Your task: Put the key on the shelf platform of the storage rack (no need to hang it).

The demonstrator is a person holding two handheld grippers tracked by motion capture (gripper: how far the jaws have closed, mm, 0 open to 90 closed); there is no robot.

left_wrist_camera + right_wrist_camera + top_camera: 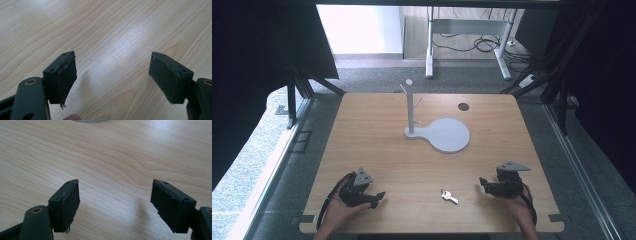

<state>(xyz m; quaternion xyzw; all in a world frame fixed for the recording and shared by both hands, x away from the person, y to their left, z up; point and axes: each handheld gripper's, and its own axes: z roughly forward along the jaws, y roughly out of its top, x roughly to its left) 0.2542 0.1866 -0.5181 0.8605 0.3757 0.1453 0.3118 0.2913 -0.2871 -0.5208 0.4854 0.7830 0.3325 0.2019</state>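
Lying on the near part of the table (377,150), the key (449,196) points its long axis far-left to near-right between my empty, wide-apart left gripper (379,196) and right gripper (483,183), noticeably nearer the right.

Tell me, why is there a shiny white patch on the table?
In the left gripper view, light glares off the wooden table beyond the open left gripper; in the right gripper view, the right gripper casts soft shadows; in the high view, the floor behind looks washed out.
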